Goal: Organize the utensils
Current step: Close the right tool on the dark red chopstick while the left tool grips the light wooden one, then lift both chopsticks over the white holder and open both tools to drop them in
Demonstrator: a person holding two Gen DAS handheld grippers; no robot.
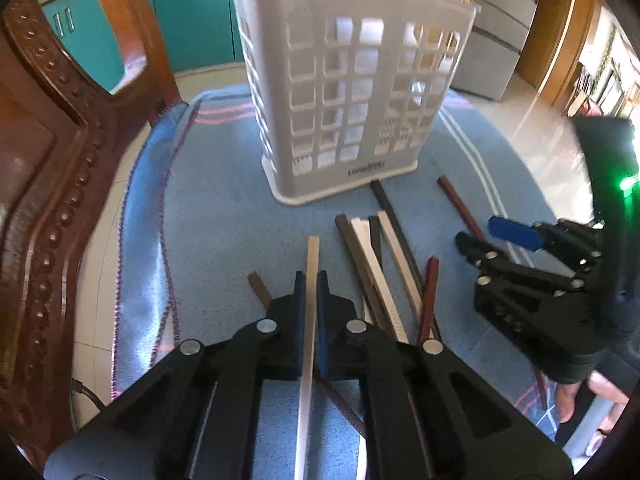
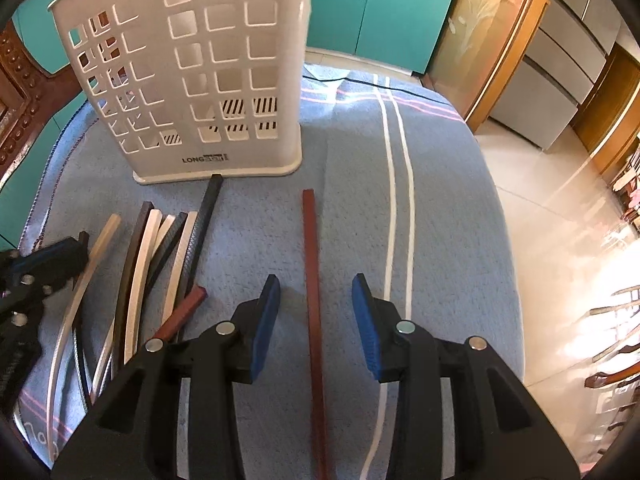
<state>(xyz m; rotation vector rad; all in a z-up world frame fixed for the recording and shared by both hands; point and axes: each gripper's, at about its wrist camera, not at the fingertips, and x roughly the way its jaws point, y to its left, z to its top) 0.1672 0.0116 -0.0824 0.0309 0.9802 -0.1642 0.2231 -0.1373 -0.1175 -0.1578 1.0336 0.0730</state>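
I have the left gripper (image 1: 311, 280) clamped on a pale chopstick (image 1: 310, 320); both blue pads press its sides, and the stick runs straight up between them, its tip poking out ahead toward the holder. No earlier look to compare, so I report only the pinch as it stands.

My right gripper (image 2: 316, 292) is spread wide, fingers released, straddling a reddish-brown chopstick (image 2: 313, 280) that lies flat on the blue towel (image 2: 440, 220). Neither pad touches it; there is clear cloth on both sides of the stick.

The white slotted holder (image 2: 192, 80) stands upright on the towel, ahead of both grippers. A black chopstick (image 2: 208, 208) lies with its far end right at the holder's base.

Between my two grippers sits the loose bundle of chopsticks (image 2: 152, 264): pale, dark brown and black ones, fanned and overlapping on the towel, with a second reddish-brown chopstick (image 2: 182, 314) lying slanted at its near edge, close to my right gripper's left finger.

From the left camera I see the right gripper off to the right, with a hand (image 1: 576, 392) under it. A carved wooden chair (image 1: 48, 160) stands at the towel's left edge.
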